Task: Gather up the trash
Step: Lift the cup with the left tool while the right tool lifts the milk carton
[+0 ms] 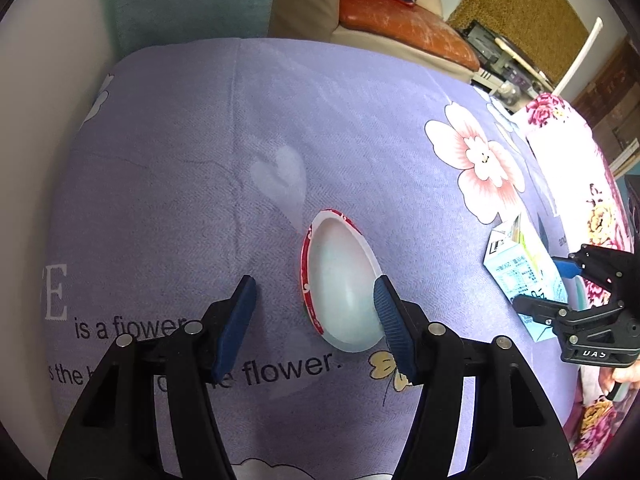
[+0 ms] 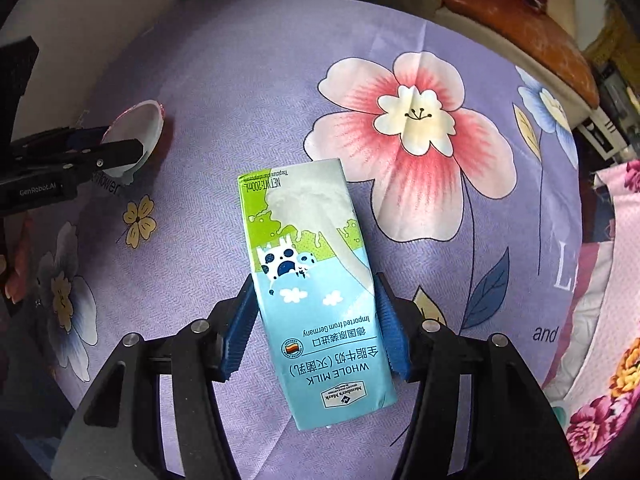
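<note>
A white paper bowl point(image 1: 344, 280) with a red patterned rim lies tilted on the purple cloth. My left gripper point(image 1: 315, 285) is open over it. Its right pad point(image 1: 390, 320) overlaps the bowl's right edge, and its left pad point(image 1: 236, 328) stands clear of the bowl. A blue and green milk carton point(image 2: 304, 240) lies flat on the cloth, and my right gripper point(image 2: 316, 292) is shut on its lower half, a pad on each long side. The left wrist view shows the carton point(image 1: 520, 272) and right gripper point(image 1: 538, 285) at the right. The right wrist view shows the bowl point(image 2: 136, 124) and left gripper point(image 2: 120, 142) at the left.
The purple flower-print cloth point(image 1: 240, 140) covers a rounded surface that drops off at the left and back. Pink floral fabric point(image 1: 560, 128) lies along the right edge. A sofa with an orange cushion point(image 1: 400, 20) stands behind.
</note>
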Available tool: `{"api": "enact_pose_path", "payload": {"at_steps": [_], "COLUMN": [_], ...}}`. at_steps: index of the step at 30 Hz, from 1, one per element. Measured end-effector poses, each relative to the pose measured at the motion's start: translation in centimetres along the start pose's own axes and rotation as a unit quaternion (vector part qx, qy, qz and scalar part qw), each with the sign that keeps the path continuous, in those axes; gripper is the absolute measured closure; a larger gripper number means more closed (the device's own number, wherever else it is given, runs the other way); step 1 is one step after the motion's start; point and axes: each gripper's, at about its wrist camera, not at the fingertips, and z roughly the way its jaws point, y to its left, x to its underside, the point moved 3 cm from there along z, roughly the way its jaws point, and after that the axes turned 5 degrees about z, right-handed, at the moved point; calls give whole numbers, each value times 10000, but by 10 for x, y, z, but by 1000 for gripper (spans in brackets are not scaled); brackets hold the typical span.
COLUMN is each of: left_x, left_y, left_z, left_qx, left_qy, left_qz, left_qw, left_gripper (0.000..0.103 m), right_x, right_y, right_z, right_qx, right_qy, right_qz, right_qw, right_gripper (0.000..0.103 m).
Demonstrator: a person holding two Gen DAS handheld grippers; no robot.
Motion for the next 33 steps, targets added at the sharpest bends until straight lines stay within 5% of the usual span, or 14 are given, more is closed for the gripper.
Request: {"api": "enact_pose_path", "payload": {"at_steps": [13,14,15,17,24,33], "left_x": [-5,-5,-4,-3,2,12], "left_y": [-20,-21,-22,-23,-19,-34], "left_z": [11,11,10,9,6,3], "left_qx": [-379,-395,-417,-425,-220,-430], "left_qy": [-28,-53,-96,-158,-201,-143], "left_qz": [307,331,355,389,169,168], "left_qw": [9988,9987,9985,9982,9994,9988], "left_gripper": [41,44,62,77,82,82], "right_x": [-4,-2,0,4,9,18], "right_y": [-23,-24,-25,-29,-37,-14], "right_z": [0,-1,-3,-6,-2,-2], "right_qx": [-107,-74,-15,10,-88,167], "right_qy": [-202,-227,-263,-335,-317,-513], "right_qz": [630,651,660,700,988,913], "right_qw": [9977,9976,9975,9970,9946,9944], "right_gripper": [48,47,42,34,34,51]}}
